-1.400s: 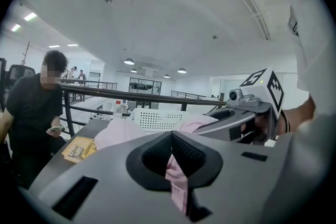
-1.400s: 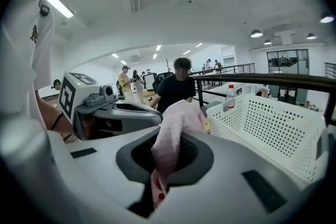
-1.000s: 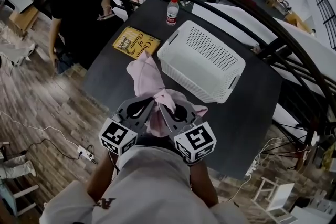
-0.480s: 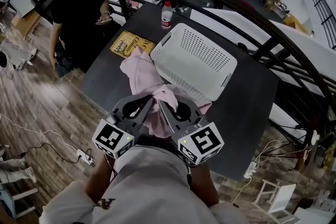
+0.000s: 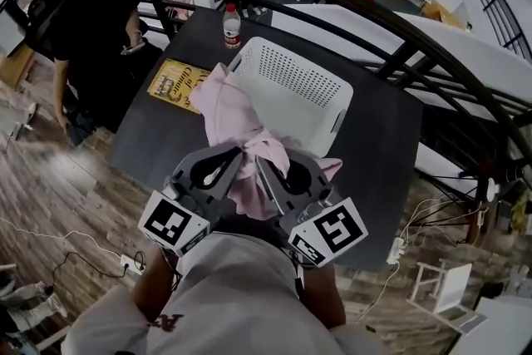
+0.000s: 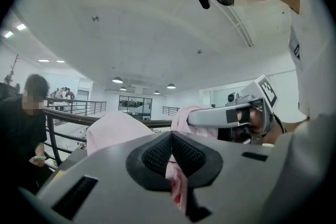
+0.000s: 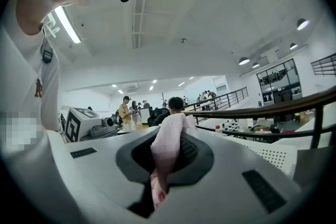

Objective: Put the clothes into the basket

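A pink garment [image 5: 237, 125] hangs lifted above the dark table [image 5: 378, 154], its far end draped by the near left rim of the white perforated basket [image 5: 287, 91]. My left gripper [image 5: 239, 160] is shut on the cloth, and pink fabric [image 6: 176, 183] shows pinched between its pads. My right gripper [image 5: 259, 164] is shut on it too, with the pink fabric [image 7: 165, 157] bunched in its jaws. Both grippers sit side by side near the table's front edge, pointing roughly level.
A yellow book [image 5: 176, 84] lies left of the basket, and a water bottle [image 5: 231, 24] stands behind it. A person in black [image 5: 91, 21] stands at the table's left side. A dark curved railing [image 5: 399, 21] runs behind the table.
Both grippers have risen with the pink garment. The cloth has lifted off the table and now reaches toward the basket's near left rim.
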`<state>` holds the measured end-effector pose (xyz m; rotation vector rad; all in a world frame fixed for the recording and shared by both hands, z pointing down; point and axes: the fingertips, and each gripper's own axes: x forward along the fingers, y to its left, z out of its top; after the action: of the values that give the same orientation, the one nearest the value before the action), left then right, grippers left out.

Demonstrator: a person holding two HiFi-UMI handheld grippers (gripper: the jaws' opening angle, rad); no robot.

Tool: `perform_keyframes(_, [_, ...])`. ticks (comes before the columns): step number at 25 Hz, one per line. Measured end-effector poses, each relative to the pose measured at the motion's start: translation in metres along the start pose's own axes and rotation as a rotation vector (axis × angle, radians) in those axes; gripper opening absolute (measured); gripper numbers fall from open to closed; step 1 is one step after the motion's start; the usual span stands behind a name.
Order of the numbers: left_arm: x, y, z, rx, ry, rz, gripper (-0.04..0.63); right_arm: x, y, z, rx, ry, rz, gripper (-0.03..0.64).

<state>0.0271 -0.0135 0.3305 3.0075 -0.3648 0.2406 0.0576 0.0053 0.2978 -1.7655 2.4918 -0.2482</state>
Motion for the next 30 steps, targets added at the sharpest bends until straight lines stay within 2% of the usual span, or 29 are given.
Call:
perform_keyframes(10, [0.051, -0.002, 0.022, 0.0, -0.055, -0.214, 0.005, -0.005, -0.046, 0.021, 0.023, -0.042, -0.167, 0.028])
perform_keyframes(18, [0.078, 0.016, 0.03, -0.01, -0.056, -0.364, 0.005, 0.011, -0.081, 0.031, 0.001, -0.038, -0.309, 0.028])
perform_keyframes(25, [0.095, 0.031, 0.033, -0.023, -0.065, -0.441, 0.005, 0.021, -0.102, 0.039, -0.022, -0.026, -0.395, 0.028])
perform_keyframes(30, [0.1, 0.041, 0.039, -0.018, -0.08, -0.431, 0.005, 0.03, -0.109, 0.048, -0.038, -0.035, -0.385, 0.028])
